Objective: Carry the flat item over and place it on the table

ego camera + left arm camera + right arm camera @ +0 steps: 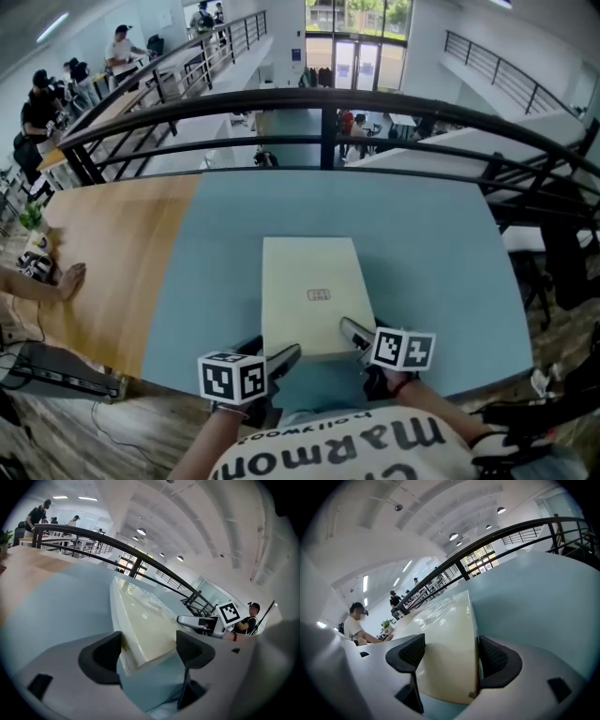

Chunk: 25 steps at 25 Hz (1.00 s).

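A flat cream box [309,295] lies on the blue table top [422,253], near its front edge. My left gripper [267,359] stands open at the box's near left corner. In the left gripper view that corner [140,639] sits between the two wide-set pads, and the left pad [101,658] is close against the box's side. My right gripper [361,337] is open at the near right corner, with one finger lying over the box top. In the right gripper view the box [445,644] fills the gap between the pads, its right edge next to the right pad [497,660].
The left part of the table [103,253] is bare wood, and a person's hand [67,279] rests on it. A black railing [323,103] runs along the far side. A laptop [56,370] sits on the floor at the lower left.
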Each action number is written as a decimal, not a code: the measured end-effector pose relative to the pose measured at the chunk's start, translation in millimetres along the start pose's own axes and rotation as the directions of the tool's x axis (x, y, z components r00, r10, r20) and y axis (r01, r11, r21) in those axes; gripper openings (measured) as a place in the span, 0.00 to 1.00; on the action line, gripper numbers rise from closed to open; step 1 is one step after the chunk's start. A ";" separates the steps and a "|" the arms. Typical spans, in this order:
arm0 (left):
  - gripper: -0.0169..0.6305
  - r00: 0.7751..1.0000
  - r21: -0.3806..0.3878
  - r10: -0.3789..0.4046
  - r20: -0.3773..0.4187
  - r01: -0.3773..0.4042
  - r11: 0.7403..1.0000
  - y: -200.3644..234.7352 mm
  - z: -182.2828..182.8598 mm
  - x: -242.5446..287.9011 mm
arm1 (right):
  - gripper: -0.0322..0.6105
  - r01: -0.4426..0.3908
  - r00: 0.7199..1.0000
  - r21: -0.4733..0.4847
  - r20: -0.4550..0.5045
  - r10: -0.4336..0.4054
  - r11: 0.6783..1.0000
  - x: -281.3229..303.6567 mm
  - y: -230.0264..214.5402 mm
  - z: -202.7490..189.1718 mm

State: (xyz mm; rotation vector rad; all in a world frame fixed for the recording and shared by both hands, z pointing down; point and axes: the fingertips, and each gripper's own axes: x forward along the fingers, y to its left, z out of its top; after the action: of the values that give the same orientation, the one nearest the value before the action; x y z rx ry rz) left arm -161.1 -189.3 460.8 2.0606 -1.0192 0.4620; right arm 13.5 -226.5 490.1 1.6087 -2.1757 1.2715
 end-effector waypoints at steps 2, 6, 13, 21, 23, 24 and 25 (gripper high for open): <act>0.58 1.000 0.002 0.000 -0.010 0.000 1.000 -3.2 -1.4 8.5 | 0.61 0.002 1.000 0.006 0.001 -0.002 1.000 -0.5 -9.5 0.4; 0.58 1.000 0.002 0.001 -0.031 -0.001 1.000 -1.8 -0.2 21.0 | 0.61 -0.001 1.000 0.000 0.009 0.001 1.000 5.2 -18.6 5.5; 0.58 0.993 -0.036 0.011 -0.116 -0.015 0.999 2.4 -17.2 42.7 | 0.61 -0.002 0.999 -0.080 -0.032 -0.001 0.997 18.0 -29.6 7.1; 0.57 0.982 0.002 0.044 -0.181 -0.044 0.999 8.4 -29.4 50.5 | 0.61 -0.018 0.998 -0.109 -0.064 0.011 0.994 28.3 -37.6 0.9; 0.57 0.980 0.012 0.054 -0.193 -0.053 0.999 10.7 -32.0 50.3 | 0.61 -0.023 0.997 -0.117 -0.077 0.014 0.993 30.5 -39.5 -0.9; 0.57 0.978 0.013 0.055 -0.199 -0.053 0.998 11.0 -33.7 51.0 | 0.61 -0.025 0.996 -0.123 -0.085 0.015 0.992 31.5 -40.6 -1.7; 0.56 0.977 0.011 0.053 -0.206 -0.051 0.999 10.4 -36.0 52.2 | 0.61 -0.026 0.996 -0.131 -0.091 0.014 0.991 32.3 -41.8 -2.4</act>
State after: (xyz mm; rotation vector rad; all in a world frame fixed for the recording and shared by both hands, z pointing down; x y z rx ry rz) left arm -136.7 -191.9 520.2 1.9475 -0.9491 0.6914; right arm 34.6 -250.5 532.2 1.4543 -2.1769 1.1552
